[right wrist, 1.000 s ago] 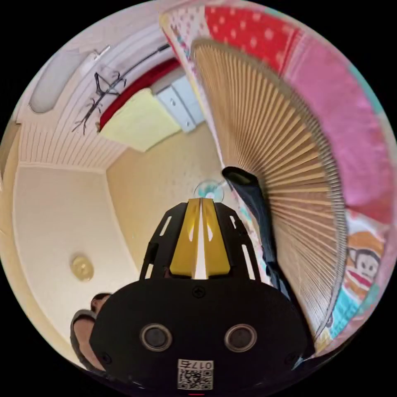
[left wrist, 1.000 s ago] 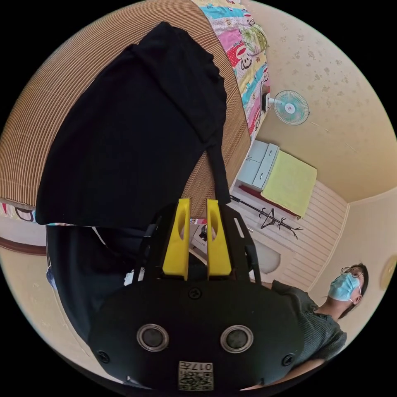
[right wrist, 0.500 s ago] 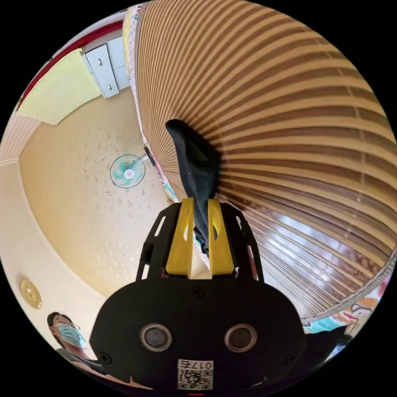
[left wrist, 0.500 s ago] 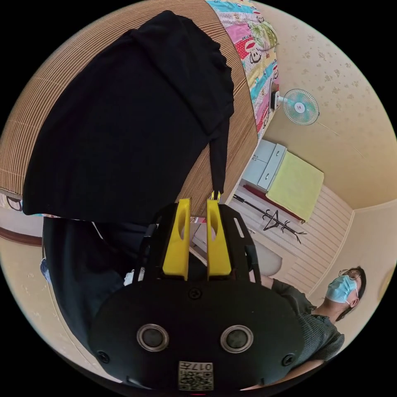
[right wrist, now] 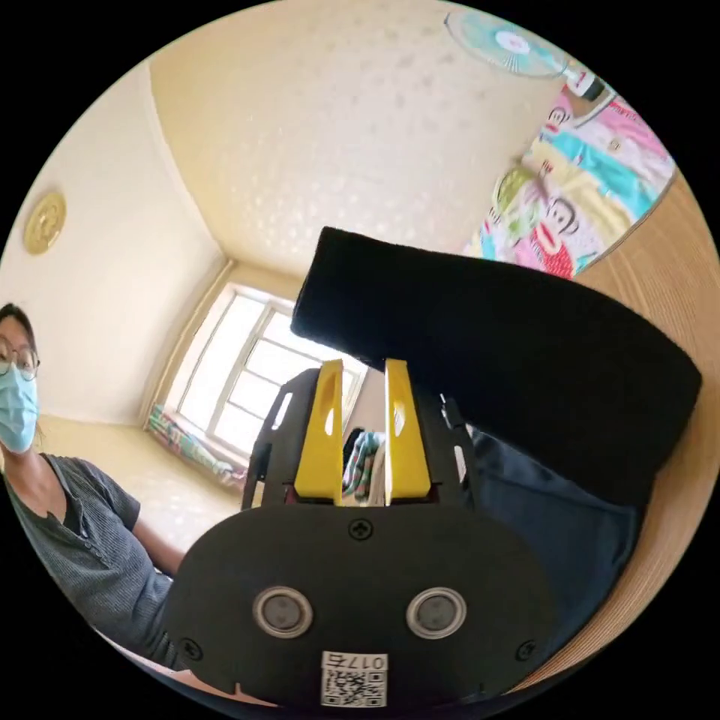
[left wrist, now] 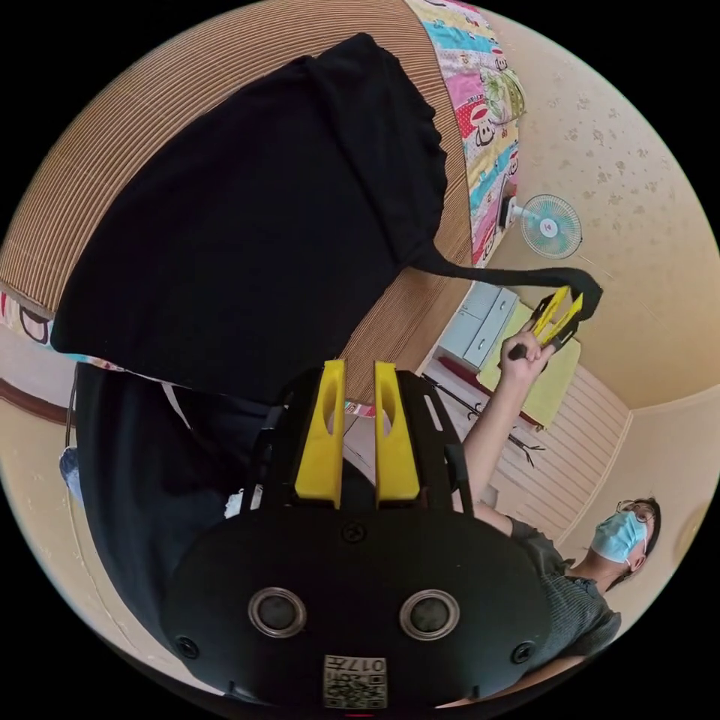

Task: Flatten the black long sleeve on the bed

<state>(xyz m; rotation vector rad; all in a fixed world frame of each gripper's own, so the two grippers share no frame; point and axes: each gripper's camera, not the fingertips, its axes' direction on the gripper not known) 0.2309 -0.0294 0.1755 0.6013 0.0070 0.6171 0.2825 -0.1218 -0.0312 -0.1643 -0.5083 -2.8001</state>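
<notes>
While the bed with its brown ribbed mat takes up most of the left gripper view, the black long sleeve lies spread across that mat, its hem hanging over the near edge. One sleeve of it stretches off the bed as a thin taut band toward the right gripper, which a hand holds up in front of the wall. From this side the cuff wraps over those yellow jaws, and whether they actually press on the cloth I cannot tell.

Seen from the right gripper view, the same sleeve is a broad black band crossing just above that gripper's own jaws; the jaws stand a little apart with a clear gap between them (the cloth seems to rest on their tips, though the contact itself is hidden). This view also gives the window and a colourful patterned quilt at the bed's edge.

Back in the left gripper view, the left gripper hangs with its jaws slightly spread and nothing between them. A small fan sits on the wall beyond the bed.
</notes>
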